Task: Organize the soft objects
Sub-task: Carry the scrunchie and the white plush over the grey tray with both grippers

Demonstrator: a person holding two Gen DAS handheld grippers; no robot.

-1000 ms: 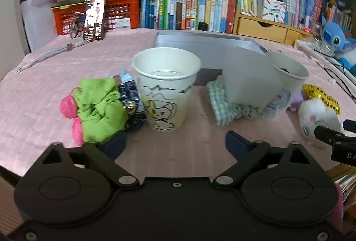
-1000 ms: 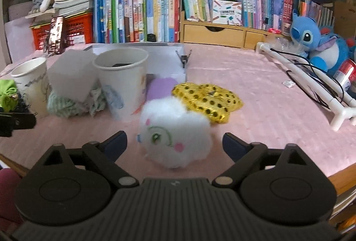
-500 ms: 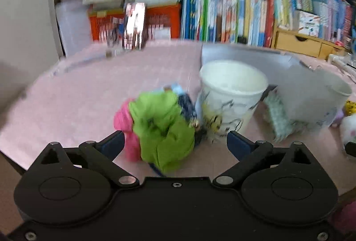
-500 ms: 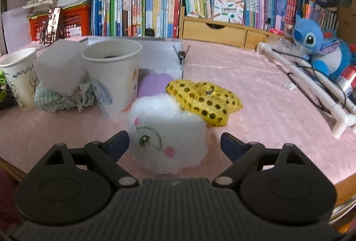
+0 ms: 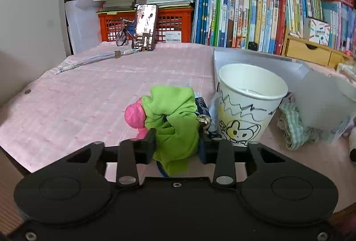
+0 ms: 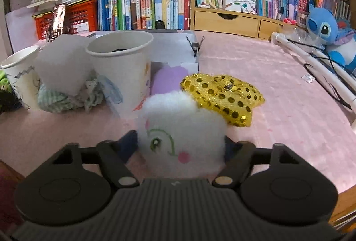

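In the left wrist view a green scrunchie (image 5: pixel 173 120) lies on the pink tablecloth, with a pink scrunchie (image 5: pixel 133 116) on its left and a dark blue one with a small bell (image 5: pixel 204 121) behind it. My left gripper (image 5: pixel 177 145) is closing, and both pads press the green scrunchie's sides. A drawn-on paper cup (image 5: pixel 249 107) stands just to the right. In the right wrist view my right gripper (image 6: pixel 180 144) is closing on a white fluffy plush (image 6: pixel 182 129), fingers touching both flanks. Beyond it are a gold sequin piece (image 6: pixel 224 96), a purple soft toy (image 6: pixel 169 80) and a second paper cup (image 6: pixel 120 67).
A green checked cloth (image 6: pixel 66 98) lies under a translucent box (image 6: pixel 64 58) between the cups. A grey tray (image 5: pixel 255 58) stands behind. Books, an orange crate (image 5: pixel 173 25), a propped phone (image 5: pixel 144 27), a blue plush (image 6: pixel 327 36) and a white pipe rack (image 6: pixel 311 62) line the back and right.
My left gripper swung left from the cup to the green scrunchie and closed onto it. My right gripper's jaws narrowed from wide apart onto the white plush.
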